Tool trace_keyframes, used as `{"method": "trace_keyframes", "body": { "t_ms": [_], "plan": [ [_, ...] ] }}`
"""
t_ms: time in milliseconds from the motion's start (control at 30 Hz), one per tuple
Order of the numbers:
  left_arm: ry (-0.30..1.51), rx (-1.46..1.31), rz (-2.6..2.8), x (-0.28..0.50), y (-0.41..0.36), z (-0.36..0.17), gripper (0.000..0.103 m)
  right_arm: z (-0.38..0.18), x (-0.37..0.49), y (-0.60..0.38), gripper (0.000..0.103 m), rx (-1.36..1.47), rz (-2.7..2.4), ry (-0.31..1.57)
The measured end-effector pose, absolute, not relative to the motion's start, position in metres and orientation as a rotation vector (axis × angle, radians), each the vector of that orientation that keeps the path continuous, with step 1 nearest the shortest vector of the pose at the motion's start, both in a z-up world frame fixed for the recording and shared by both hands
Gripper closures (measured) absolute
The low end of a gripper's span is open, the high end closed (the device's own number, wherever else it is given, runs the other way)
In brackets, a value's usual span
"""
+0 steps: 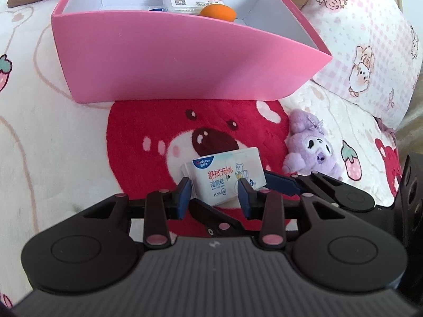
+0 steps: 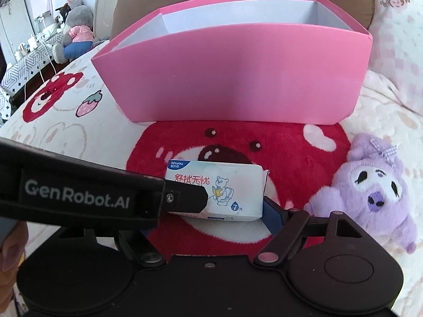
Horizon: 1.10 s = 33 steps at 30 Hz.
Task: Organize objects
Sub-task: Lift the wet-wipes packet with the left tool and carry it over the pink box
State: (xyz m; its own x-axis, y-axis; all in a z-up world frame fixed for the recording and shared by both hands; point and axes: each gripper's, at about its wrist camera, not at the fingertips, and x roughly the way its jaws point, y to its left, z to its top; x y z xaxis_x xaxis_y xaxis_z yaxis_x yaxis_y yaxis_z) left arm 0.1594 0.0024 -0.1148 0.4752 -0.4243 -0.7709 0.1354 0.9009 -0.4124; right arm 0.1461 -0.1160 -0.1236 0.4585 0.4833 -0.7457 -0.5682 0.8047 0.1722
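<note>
Left gripper (image 1: 215,194): closed on the wipes pack, whose lower part is pinched between the blue pads.
Right gripper (image 2: 211,211): spread wide along the same pack; its right pad is seen at the pack's right end, its left finger is hidden behind the left gripper's body, so contact cannot be told.
Wipes pack (image 1: 224,175): held upright just ahead of the left gripper, above the red bear print of the blanket (image 1: 148,132).
Purple plush toy (image 1: 312,148): laid on the blanket, ahead and to the right of both grippers.
Pink box (image 1: 169,60): set farther ahead, beyond the bear print, open at the top.
Box contents: an orange round thing (image 1: 218,12) and a labelled pack (image 1: 193,0) are seen inside, towards the far wall.
</note>
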Motion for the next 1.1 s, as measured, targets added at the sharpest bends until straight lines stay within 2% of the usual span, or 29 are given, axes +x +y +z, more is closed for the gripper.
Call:
{"method": "trace_keyframes", "body": {
  "t_ms": [233, 467, 1100],
  "plan": [
    [1.045, -0.330, -0.352, 0.147, 0.005, -0.111, 0.067, -0.119, 0.136, -0.120, 0.019, -0.077, 0.656, 0.915],
    [1.058, -0.358, -0.373, 0.130, 0.018, -0.086, 0.060, -0.100, 0.118, -0.122, 0.018, -0.023, 0.686, 0.922],
    [0.996, -0.390, -0.406, 0.088, 0.038, -0.032, 0.058, -0.041, 0.070, -0.117, 0.013, -0.068, 0.703, 0.860]
  ]
}}
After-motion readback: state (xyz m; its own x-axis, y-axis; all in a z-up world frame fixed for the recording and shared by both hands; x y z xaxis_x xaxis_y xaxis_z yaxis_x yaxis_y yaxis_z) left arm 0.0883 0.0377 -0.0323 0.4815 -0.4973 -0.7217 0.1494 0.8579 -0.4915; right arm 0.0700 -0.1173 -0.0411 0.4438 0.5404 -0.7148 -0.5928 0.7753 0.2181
